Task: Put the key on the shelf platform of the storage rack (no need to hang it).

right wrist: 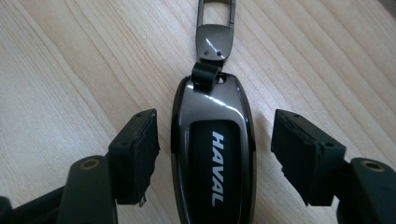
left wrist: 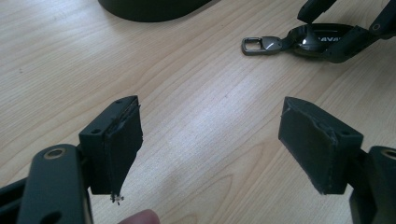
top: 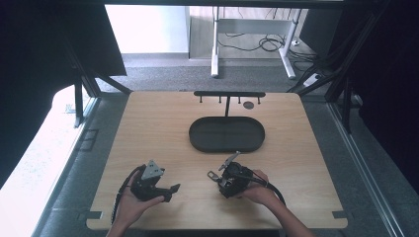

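Light wooden surface (top: 148, 123) stands on a grey floor, and behind it there are white desk legs and loose cables. On the far half of the surface lies a black oval tray (top: 227, 134), and behind the tray stands a low black rack (top: 229, 94) with small hooks.

On the near half, the person holds one tool in each hand. The left tool (left wrist: 210, 140) has its jaws wide apart above bare wood, with nothing between them.

The right tool (right wrist: 215, 154) also has its jaws apart. Between them lies a dark glossy car key fob (right wrist: 214, 154) with the word HAVAL in white and a metal clip ring at its far end. The fob rests flat on the surface, and the pads (right wrist: 135, 154) do not touch it.
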